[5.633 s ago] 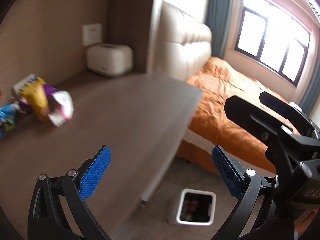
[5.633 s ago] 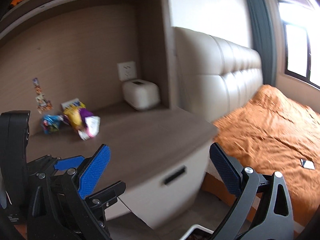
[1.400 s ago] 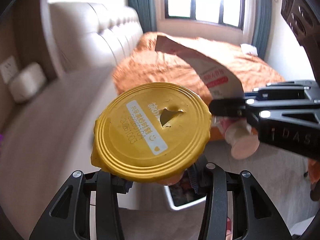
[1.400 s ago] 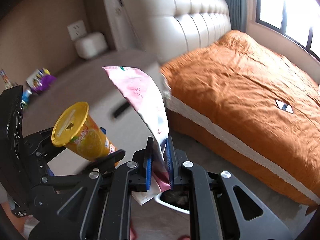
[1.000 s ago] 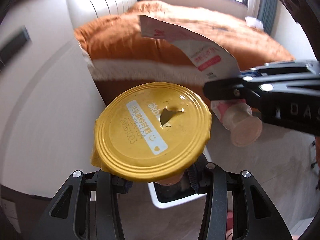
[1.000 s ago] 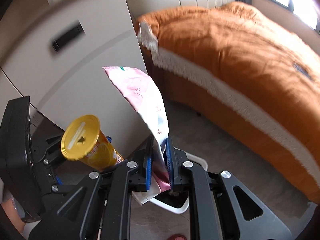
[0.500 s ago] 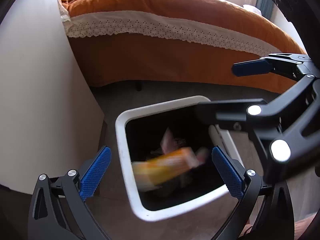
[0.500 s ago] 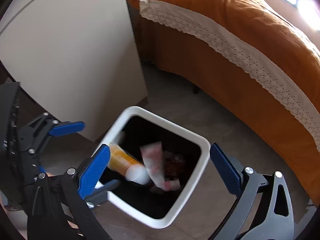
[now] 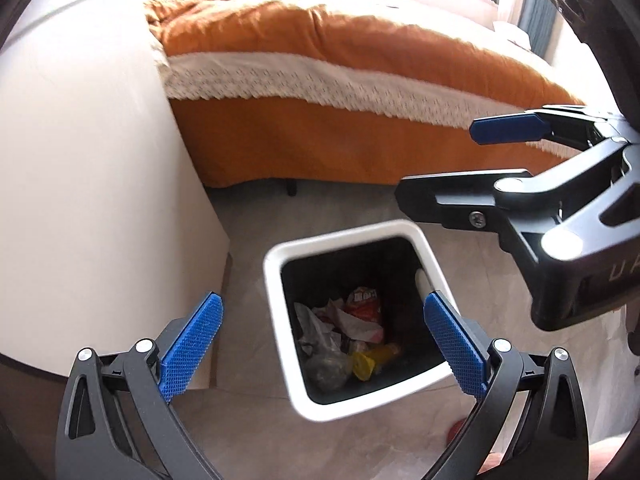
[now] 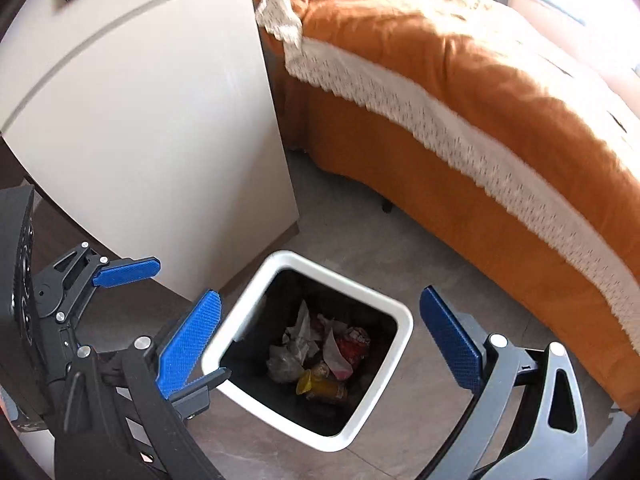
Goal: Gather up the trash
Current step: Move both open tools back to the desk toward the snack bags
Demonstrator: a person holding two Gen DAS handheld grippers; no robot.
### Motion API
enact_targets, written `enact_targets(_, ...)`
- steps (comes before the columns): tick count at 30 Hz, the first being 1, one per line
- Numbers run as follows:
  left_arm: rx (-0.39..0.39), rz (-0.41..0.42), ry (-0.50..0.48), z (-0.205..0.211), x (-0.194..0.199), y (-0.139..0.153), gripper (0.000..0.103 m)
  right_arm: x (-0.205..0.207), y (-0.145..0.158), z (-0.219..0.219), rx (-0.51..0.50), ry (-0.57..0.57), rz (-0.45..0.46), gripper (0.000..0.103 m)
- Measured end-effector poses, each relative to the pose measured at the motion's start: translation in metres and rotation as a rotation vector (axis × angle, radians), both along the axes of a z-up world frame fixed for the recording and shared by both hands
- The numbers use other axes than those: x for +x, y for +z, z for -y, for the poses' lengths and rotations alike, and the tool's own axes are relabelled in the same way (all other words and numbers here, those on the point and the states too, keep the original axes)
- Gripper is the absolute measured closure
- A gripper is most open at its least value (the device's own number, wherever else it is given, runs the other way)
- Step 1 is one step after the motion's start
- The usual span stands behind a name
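The bed point(image 9: 360, 92), with orange cover and a white lace band along its side, fills the upper part of both views. Only the right wrist view shows the cabinet point(image 10: 152, 92) front with its seam line and a dark handle at top left; the left wrist view shows the same cabinet point(image 9: 88, 184) as a plain pale side panel. The floor point(image 9: 248, 432) is grey tile, and a strip of it runs open between cabinet and bed.

The bin point(image 9: 276, 320), white-rimmed with a dark inside, stands on that strip, near the cabinet's corner and apart from the bed. Its mouth is unobstructed from above.

The left gripper point(image 9: 320, 340) hangs over the bin, fingers point(image 9: 192, 344) spread wide, nothing between them. The right gripper point(image 10: 320, 340) is likewise released, its fingers point(image 10: 448, 340) straddling the bin point(image 10: 404, 320) in view and empty. Each view shows the other gripper at its edge: the right gripper point(image 9: 460, 168) upper right in the left view, the left gripper point(image 10: 168, 320) lower left in the right view.

The trash point(image 9: 348, 332) lies at the bin bottom: crumpled paper, a red wrapper, a clear bag. The yellow cup point(image 10: 320, 388) lies on its side among it, shown more fully in the right wrist view; the left view shows only part of the cup point(image 9: 376, 356).
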State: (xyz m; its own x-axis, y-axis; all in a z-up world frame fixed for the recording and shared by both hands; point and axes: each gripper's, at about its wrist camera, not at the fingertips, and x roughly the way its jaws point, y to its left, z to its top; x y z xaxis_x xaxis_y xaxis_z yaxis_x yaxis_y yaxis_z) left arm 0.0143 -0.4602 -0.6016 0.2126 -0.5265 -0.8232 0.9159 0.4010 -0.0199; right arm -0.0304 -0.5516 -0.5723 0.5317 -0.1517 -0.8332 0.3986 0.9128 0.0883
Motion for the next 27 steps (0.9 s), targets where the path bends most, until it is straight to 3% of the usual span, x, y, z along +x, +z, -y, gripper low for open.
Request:
enact_targets(9, -0.068, 0.007, 0.058, -0.029, 0.017, 0.111, 0.004, 0.009, 0.112, -0.023, -0.038, -0.001, 0.052, 0.003)
enact_targets(20, -0.201, 0.044, 0.146, -0.079, 0.029, 0.276, 0.004, 0.013, 0.270, -0.053, -0.090, 0.001, 0.198, 0.003)
enact_targets(27, -0.258, 0.083, 0.232, -0.124, 0.041, 0.354, 0.004, 0.029, 0.355, -0.081, -0.145, 0.051, 0.305, 0.003)
